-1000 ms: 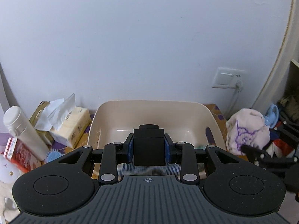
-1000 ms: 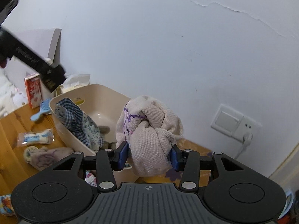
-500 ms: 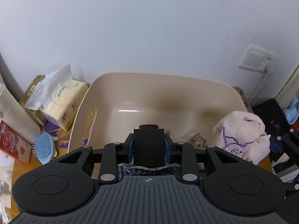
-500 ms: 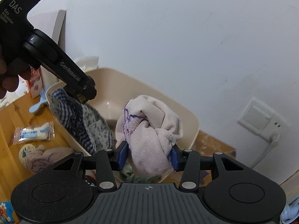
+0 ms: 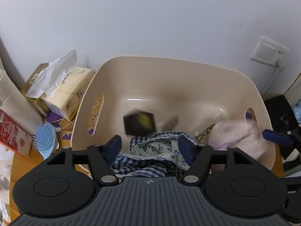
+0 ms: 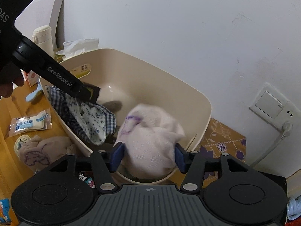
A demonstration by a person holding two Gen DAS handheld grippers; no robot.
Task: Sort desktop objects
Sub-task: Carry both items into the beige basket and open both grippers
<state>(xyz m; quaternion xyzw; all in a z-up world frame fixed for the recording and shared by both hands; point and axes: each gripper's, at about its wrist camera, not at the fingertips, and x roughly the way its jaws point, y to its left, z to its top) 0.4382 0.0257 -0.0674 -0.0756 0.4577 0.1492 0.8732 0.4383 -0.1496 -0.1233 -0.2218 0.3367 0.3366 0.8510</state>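
Drop step: both grippers, left (image 5: pixel 149 146) and right (image 6: pixel 148 157), have just been opening their fingers over the tub (image 5: pixel 169 64), box (image 5: pixel 139 122) and towel (image 6: pixel 150 131) falling inside; next, fetch bench (image 6: pixel 11 113) clutter.

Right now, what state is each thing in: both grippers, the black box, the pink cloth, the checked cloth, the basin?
left gripper: jaws just opened, nothing between them
black box: released, blurred, inside the basin
right gripper: jaws just opening, pink cloth between them
pink cloth: blurred, over the basin
checked cloth: draped over the near rim
basin: upright
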